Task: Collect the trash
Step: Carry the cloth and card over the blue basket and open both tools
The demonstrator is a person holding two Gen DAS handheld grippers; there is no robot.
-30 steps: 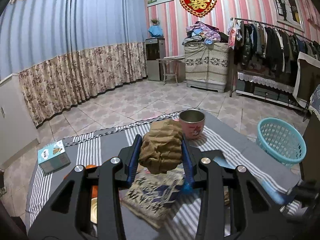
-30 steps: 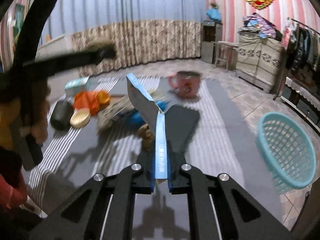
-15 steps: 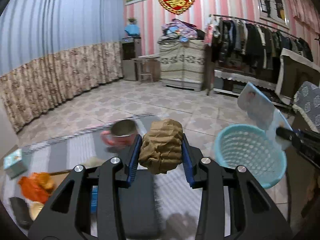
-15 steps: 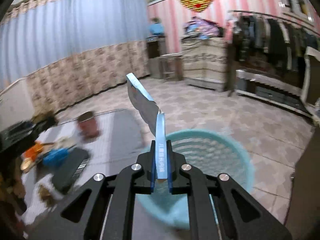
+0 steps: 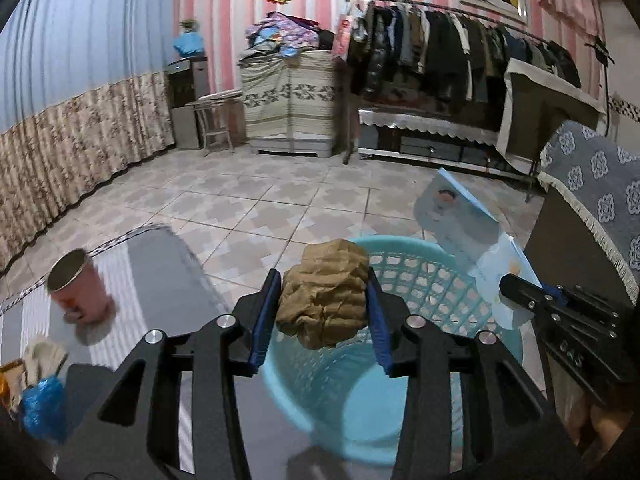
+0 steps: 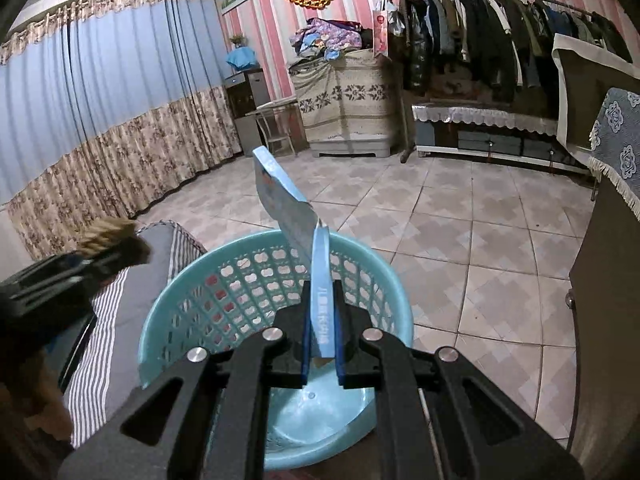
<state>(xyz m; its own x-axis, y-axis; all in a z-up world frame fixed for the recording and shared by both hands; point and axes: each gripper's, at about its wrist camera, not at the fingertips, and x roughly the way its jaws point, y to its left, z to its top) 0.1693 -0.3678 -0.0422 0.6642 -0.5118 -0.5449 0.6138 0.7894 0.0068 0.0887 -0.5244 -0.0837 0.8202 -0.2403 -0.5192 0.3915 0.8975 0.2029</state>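
A tiled floor (image 6: 460, 216) and a grey striped mat (image 5: 160, 272) frame the round turquoise laundry-style basket (image 6: 248, 280), its plastic wall pierced with small cut-outs, its bottom bare in both views. Both loads hang directly over its mouth — the relation the drop depends on. The right gripper (image 6: 320, 344) has its jaws pressed together on a flattened pale-blue carton (image 6: 280, 196), thin glossy card whose long axis runs forward and upward from the jaws, tilted to the left, its lower edge above the basket's middle. The left gripper (image 5: 323, 308), jaws clamped on a crumpled brown paper wad (image 5: 324, 296), soft and creased, holds it over the basket's near rim, slightly toward the mat. Each piece looks set to fall inside if let go; the carton, being tall and light, may tip against the wall. Behind on the mat stand a pink metal cup (image 5: 78, 288) and a blue plastic scrap (image 5: 42, 406).
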